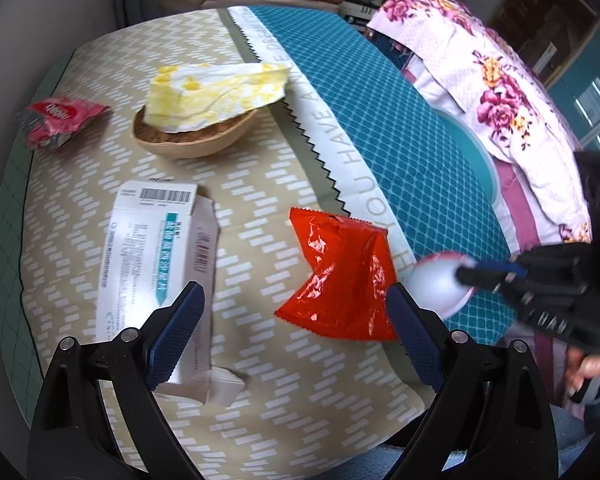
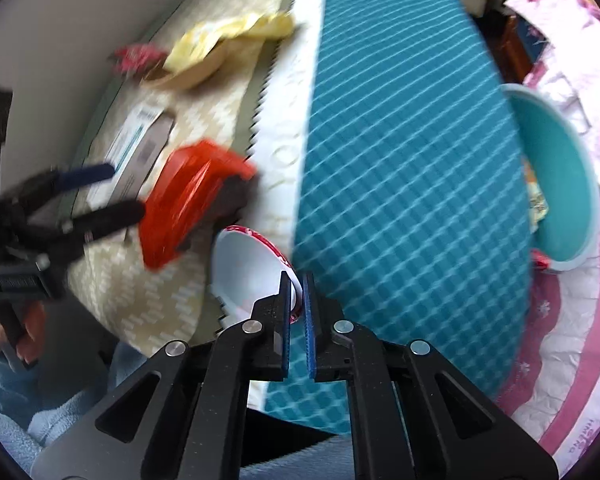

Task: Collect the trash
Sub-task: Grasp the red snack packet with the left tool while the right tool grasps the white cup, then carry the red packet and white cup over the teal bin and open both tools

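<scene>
My left gripper (image 1: 294,288) hangs open over the beige patterned mat (image 1: 260,216), with a flattened white carton (image 1: 156,248) by its left finger and a crumpled orange-red wrapper (image 1: 340,272) by its right finger. It touches neither. A white paper cup with a red rim (image 1: 436,280) lies on its side beside the wrapper. My right gripper (image 2: 297,276) is shut on that cup's rim (image 2: 248,264). Farther off are a yellow-stained napkin (image 1: 212,92) over a wooden bowl (image 1: 192,140) and a red snack wrapper (image 1: 56,120).
A teal net-patterned mat (image 1: 380,120) covers the right half of the table. A teal bowl (image 2: 560,184) sits at its right edge on pink cloth, with a floral cloth (image 1: 480,60) behind. A person's hand (image 1: 592,368) holds the right gripper's handle.
</scene>
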A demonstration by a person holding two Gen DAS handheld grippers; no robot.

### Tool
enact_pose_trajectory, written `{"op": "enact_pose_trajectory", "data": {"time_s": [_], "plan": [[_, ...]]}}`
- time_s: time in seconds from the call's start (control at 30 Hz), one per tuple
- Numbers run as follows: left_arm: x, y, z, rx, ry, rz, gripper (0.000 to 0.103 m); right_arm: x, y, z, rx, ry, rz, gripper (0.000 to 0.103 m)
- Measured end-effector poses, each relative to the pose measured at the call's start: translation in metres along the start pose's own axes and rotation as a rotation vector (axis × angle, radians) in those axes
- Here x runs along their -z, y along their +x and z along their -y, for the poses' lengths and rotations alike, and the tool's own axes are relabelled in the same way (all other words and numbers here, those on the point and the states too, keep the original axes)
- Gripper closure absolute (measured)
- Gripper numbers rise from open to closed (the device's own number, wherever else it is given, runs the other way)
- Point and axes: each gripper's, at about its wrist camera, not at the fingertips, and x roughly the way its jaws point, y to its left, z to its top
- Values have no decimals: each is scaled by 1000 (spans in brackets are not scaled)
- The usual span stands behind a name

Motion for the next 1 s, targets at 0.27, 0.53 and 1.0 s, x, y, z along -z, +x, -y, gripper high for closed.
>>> {"op": "enact_pose_trajectory", "data": {"time_s": [0.27, 0.53, 1.0], "plan": [[-1, 23, 19, -2, 22, -47, 11, -11, -24, 40, 1, 84, 83, 97], [-3, 38, 24, 9, 10, -36, 14, -16, -35, 66, -18, 143, 130, 97], [-17, 24, 50, -19, 55, 26, 50, -18, -46, 92, -28, 193, 192, 97]]}}
